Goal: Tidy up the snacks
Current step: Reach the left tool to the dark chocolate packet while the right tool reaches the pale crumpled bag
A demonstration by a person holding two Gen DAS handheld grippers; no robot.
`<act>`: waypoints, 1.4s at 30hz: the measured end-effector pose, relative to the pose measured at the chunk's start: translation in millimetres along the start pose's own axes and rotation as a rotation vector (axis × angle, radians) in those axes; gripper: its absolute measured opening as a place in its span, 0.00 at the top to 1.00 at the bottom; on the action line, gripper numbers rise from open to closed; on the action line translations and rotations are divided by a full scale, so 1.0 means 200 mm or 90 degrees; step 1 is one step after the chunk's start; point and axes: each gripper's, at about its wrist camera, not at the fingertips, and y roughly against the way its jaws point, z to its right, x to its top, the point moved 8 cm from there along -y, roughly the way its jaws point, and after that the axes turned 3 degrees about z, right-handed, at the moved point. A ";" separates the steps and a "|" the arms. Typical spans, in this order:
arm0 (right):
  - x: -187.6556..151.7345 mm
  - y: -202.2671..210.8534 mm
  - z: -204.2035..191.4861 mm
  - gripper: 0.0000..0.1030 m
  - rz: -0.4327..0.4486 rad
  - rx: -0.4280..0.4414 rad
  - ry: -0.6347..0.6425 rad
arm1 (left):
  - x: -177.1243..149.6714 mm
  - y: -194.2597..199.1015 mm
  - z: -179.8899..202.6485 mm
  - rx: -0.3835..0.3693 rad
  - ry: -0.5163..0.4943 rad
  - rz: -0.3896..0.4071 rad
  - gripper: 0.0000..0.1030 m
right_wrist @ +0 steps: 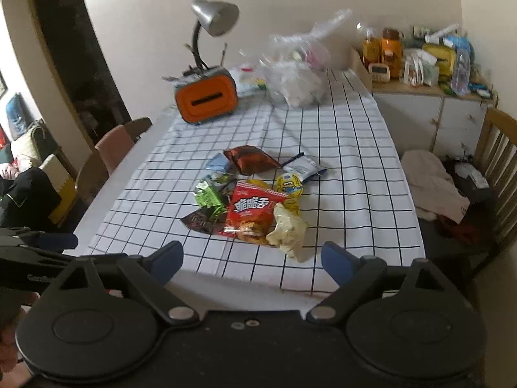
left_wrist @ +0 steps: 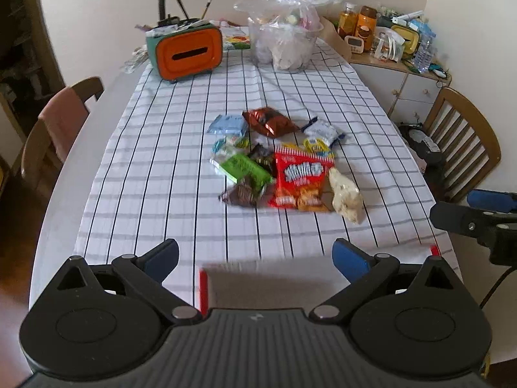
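The left gripper [left_wrist: 255, 258] hung over the near edge of the counter [left_wrist: 97, 148] with its blue-padded fingers [left_wrist: 161, 255] spread wide and nothing between them. A grey box with a red edge [left_wrist: 258, 283], blurred, lay just below and between those fingers at the counter's near end. The right gripper [right_wrist: 252, 258] was likewise spread wide and empty, poised off the near edge; from the left view it showed at the far right [left_wrist: 478, 213].

Ahead of both grippers, well apart from them, the pile of snacks [left_wrist: 274, 161] lay in the middle of the checked cloth [left_wrist: 161, 148]. Nearest the right gripper sat a pale crumpled packet [right_wrist: 287, 229], touching a red snack bag [right_wrist: 252, 213] to its left. A dark wrapper [right_wrist: 200, 221] and a green packet [right_wrist: 210, 194] lay left of the red bag, a yellow cartoon packet [right_wrist: 289, 187] behind it. Farther back were a brown foil bag [right_wrist: 250, 160], a light blue packet [right_wrist: 216, 161] and a white-and-blue packet [right_wrist: 303, 166]. Nothing stood between the grippers and the pile.

At the far end of the counter stood an orange tissue box [right_wrist: 206, 98] with a desk lamp [right_wrist: 213, 19] behind it, and a clear plastic bag [right_wrist: 297, 77] of items beside it. Wooden chairs [left_wrist: 61, 129] flanked the counter, and a cluttered sideboard [right_wrist: 426, 97] stood at the far right.
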 end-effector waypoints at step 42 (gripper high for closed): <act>-0.04 -1.09 0.32 0.49 -0.296 -0.039 -0.198 | 0.15 -1.15 -0.19 -0.061 0.115 -0.302 0.43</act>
